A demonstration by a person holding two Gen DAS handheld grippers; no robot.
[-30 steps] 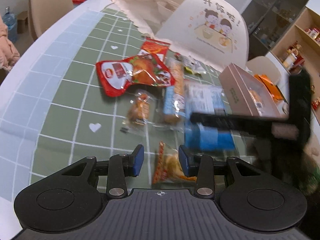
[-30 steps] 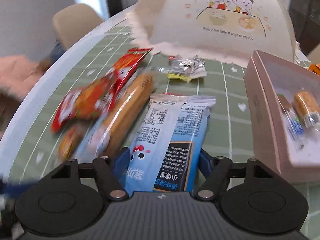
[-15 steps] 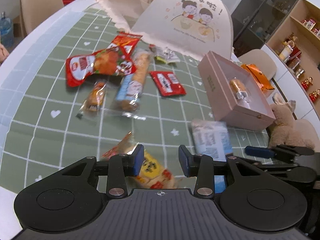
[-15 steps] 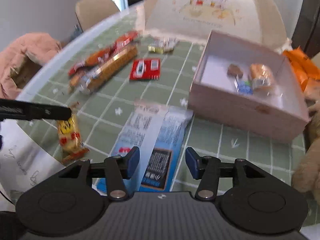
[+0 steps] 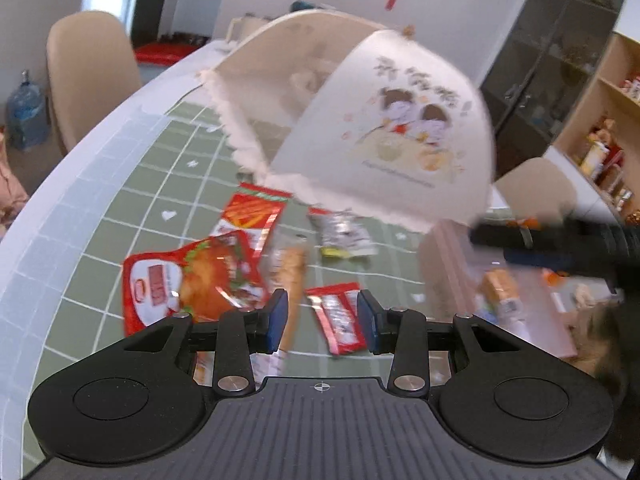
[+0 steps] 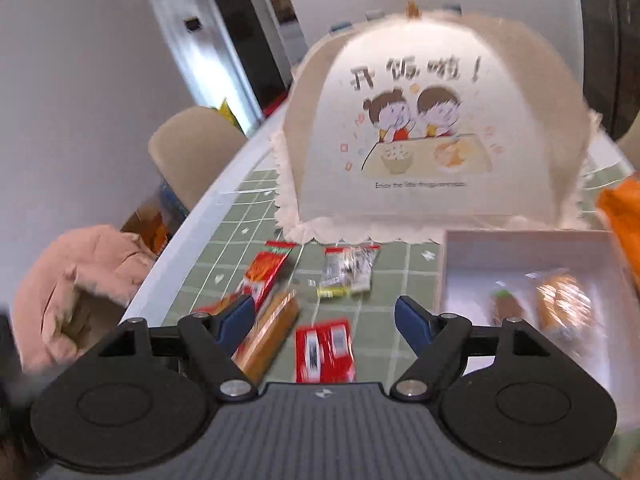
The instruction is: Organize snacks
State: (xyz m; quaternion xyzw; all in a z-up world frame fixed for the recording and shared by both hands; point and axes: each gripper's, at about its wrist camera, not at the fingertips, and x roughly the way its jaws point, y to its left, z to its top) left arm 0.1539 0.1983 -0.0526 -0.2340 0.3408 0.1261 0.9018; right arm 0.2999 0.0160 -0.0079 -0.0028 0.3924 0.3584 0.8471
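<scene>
The right tongs (image 6: 324, 316), just opened wider, are held empty above the worktop (image 6: 384, 312). The left tongs (image 5: 322, 316) are part open, empty. Snack packets (image 6: 324, 350) are scattered beside the pink box (image 6: 520, 248).

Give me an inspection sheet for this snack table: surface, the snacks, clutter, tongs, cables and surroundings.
Surface: green grid tablecloth on a white table.
Job's things: pink box holding two wrapped snacks; loose on the cloth are a small red packet, a long bread stick pack, a silver packet, a red chicken pouch.
Clutter: mesh food cover standing behind the snacks.
Tongs: left tongs open, empty; right tongs have just been opening, nothing between them.
Cables: nothing seen.
Surroundings: beige chair, shelves, water bottle.
</scene>
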